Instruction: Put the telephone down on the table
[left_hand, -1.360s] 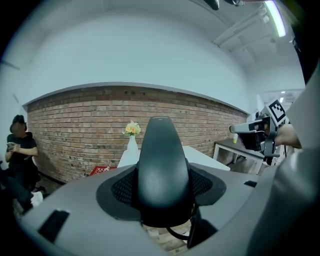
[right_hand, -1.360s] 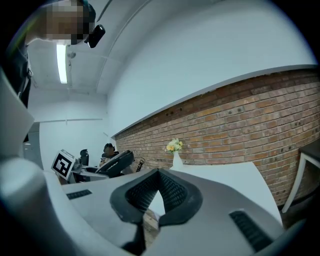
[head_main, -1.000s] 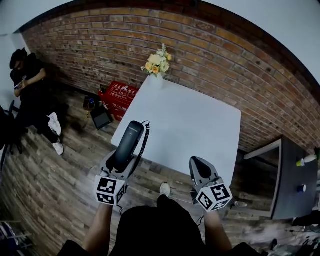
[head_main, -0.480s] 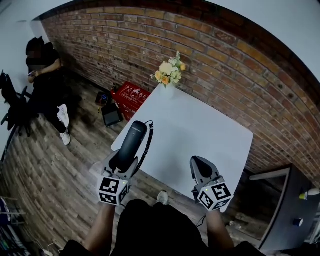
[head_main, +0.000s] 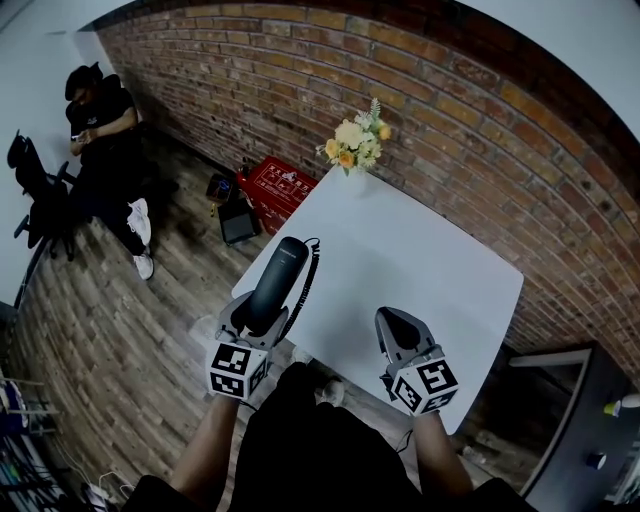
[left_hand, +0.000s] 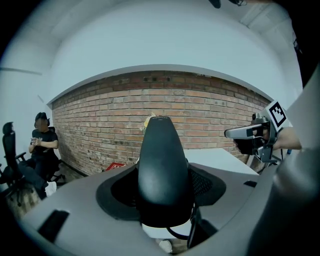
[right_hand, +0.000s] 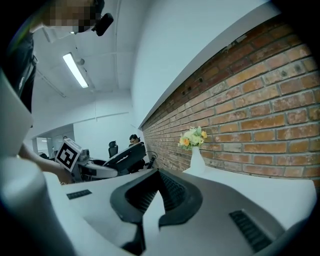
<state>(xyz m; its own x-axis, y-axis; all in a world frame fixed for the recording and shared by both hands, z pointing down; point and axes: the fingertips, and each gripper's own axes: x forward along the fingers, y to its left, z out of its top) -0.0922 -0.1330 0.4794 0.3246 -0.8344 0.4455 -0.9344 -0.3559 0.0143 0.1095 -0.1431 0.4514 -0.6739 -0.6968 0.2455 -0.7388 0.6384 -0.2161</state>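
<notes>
A black telephone handset (head_main: 278, 285) with a coiled cord (head_main: 310, 268) is held up in the air, and my left gripper (head_main: 262, 318) is shut on its lower half. The handset's far end hangs over the near left edge of the white table (head_main: 430, 270). Seen from the left gripper view, the handset (left_hand: 162, 160) stands between the jaws and fills the middle. My right gripper (head_main: 398, 325) is level with it over the table's near edge, shut and empty. In the right gripper view its pads (right_hand: 167, 192) meet at the tips.
A white vase of yellow flowers (head_main: 356, 148) stands at the table's far corner by the brick wall. On the wooden floor to the left are a red crate (head_main: 280, 185) and a dark case (head_main: 238, 222). A person (head_main: 100, 120) sits at the far left.
The table has drawn nearer and shifted right in the head view. Both grippers keep their pose, and the left one still holds the handset.
</notes>
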